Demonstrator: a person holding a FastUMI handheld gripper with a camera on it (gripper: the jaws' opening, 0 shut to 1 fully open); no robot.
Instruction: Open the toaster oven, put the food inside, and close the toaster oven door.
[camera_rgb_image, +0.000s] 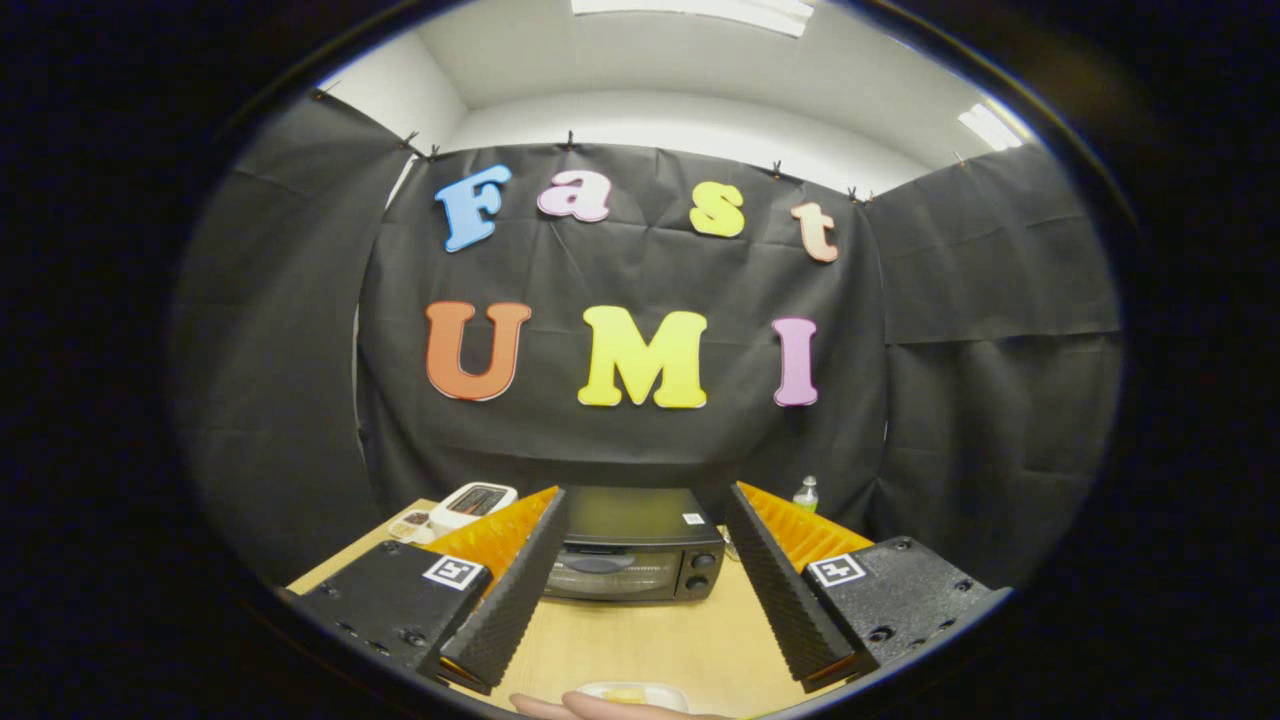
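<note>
Toaster oven (632, 560) door closed, beyond gripper (647, 500), fingers spread wide, gripping nothing.

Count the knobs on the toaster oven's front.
2: both on the toaster oven's right panel, upper knob above lower knob, beyond the open tool. Others may be hidden.

One toaster oven (632, 560), one bottle (806, 494), one plate (632, 692).
</note>
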